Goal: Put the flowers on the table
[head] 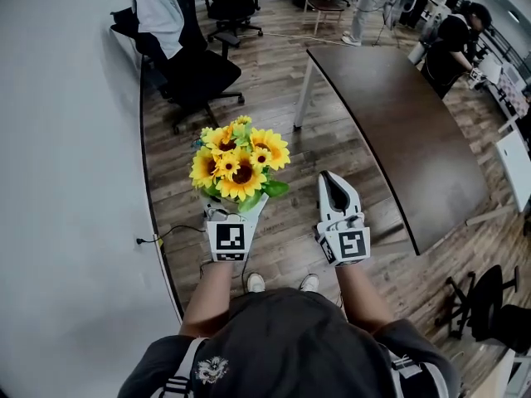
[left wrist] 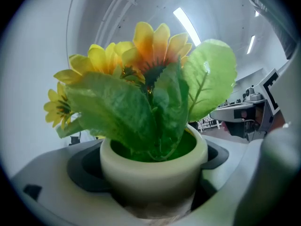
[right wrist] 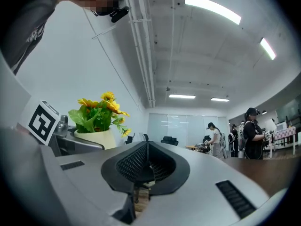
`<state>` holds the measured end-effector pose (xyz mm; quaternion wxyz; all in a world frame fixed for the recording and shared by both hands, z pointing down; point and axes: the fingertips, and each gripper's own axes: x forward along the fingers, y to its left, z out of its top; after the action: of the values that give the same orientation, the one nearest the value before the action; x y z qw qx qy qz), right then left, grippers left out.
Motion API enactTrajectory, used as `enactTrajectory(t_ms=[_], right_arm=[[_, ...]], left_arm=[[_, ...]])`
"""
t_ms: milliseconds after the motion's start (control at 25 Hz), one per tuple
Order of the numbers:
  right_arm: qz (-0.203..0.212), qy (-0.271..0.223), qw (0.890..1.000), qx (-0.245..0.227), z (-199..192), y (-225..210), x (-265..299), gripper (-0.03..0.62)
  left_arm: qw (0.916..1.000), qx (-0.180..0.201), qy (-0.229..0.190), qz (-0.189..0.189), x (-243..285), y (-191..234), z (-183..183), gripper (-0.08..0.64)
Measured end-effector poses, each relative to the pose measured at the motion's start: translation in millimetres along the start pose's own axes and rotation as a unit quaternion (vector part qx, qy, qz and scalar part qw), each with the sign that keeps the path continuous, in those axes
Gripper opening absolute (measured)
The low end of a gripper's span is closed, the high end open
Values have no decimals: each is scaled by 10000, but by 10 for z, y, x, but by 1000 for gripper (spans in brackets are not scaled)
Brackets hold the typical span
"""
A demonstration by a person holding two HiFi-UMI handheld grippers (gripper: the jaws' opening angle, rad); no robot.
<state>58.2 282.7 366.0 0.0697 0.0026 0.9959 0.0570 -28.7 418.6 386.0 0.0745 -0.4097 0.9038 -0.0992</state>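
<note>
Cream pot [left wrist: 153, 166] of sunflowers [head: 239, 164], left of the table [head: 398, 114].
Left gripper [head: 236, 204] clamped on the pot; right gripper [head: 330, 179] jaws together, empty, nearer the table.

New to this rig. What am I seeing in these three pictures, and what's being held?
No robot here: a person carries a two-jaw gripper in each hand. One picture comes from a camera on their head, looking down; the other two come from cameras on the grippers. The left gripper is clamped on a cream pot of sunflowers. The right gripper is shut and empty. The dark table ahead looks bare; the pot is not on it yet.
</note>
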Motion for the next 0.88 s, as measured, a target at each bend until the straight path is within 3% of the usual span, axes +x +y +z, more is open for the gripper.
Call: enactTrajectory(t_ms=[400,880], right_arm=[[-27,187,9988,-442,-188,352,270,25],[-171,121,9995,-216,-400,-491,880,25]], left_arm=[[9997,-42,-117,-197,106,348,-178,554],[9997,85,-96,-206,1107,247,-213,554]])
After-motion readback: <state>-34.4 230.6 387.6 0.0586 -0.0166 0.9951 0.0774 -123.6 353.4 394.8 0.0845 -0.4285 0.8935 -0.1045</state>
